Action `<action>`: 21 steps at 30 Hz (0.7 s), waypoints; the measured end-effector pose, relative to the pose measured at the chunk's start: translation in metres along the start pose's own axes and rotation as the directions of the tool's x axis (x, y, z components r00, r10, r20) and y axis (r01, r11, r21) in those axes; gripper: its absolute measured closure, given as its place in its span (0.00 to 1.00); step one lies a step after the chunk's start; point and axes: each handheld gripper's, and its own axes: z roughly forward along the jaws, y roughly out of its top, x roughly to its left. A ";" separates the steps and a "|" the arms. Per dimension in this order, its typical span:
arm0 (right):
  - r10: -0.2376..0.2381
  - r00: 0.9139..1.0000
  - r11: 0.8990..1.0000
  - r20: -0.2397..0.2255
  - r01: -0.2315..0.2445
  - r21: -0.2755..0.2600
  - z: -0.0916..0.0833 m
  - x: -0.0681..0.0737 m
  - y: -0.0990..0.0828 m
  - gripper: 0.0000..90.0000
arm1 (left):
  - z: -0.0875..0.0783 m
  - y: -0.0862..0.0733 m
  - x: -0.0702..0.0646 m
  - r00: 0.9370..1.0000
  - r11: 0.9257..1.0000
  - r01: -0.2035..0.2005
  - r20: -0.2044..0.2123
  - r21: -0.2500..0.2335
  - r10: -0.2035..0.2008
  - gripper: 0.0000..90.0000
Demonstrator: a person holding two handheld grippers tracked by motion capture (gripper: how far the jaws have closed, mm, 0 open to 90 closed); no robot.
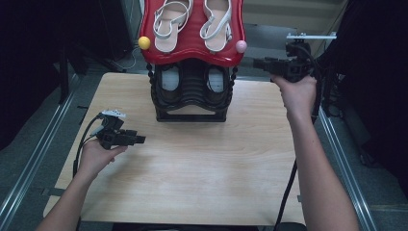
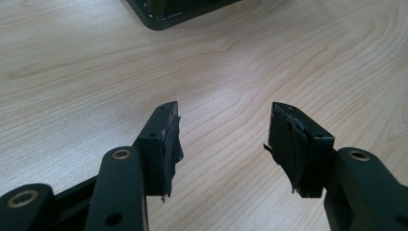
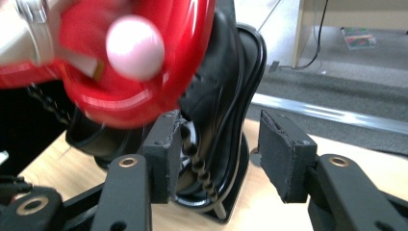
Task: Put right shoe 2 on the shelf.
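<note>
In the high view, the right gripper (image 1: 257,63) stood at the upper right, jaws apart, just right of the red shoe rack (image 1: 192,45); the left gripper (image 1: 139,139) lay far lower left. In the left gripper view, its jaws were apart over the bare table (image 2: 231,72). In the right gripper view, the rack's pink ball (image 3: 134,47) was at the upper left, above the empty jaws.

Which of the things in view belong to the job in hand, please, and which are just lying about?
Job in hand:
- red top tray of the shoe rack
- black lower tier
- pink knob
- right hand-held gripper, open, beside the rack
- white sandals

Lying about:
- yellow knob
- left hand-held gripper, open over the wooden table
</note>
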 end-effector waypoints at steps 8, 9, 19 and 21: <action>0.006 1.000 1.000 -0.023 -0.006 0.013 0.006 0.000 -0.029 0.50 | 0.000 0.000 0.000 1.000 1.000 -0.004 -0.004 -0.004 0.004 0.50; 0.006 1.000 1.000 -0.022 -0.006 0.014 0.007 0.000 -0.033 0.49 | 0.000 0.000 0.000 1.000 1.000 -0.003 -0.003 -0.004 0.003 0.50; -0.014 0.999 0.998 -0.052 0.017 0.066 0.020 0.004 -0.066 0.39 | 0.000 0.000 0.000 1.000 1.000 -0.008 -0.003 0.001 0.008 0.50; -0.017 0.998 0.997 -0.066 0.022 0.074 0.023 0.005 -0.074 0.39 | 0.000 0.000 0.000 1.000 1.000 -0.010 -0.007 -0.002 0.010 0.49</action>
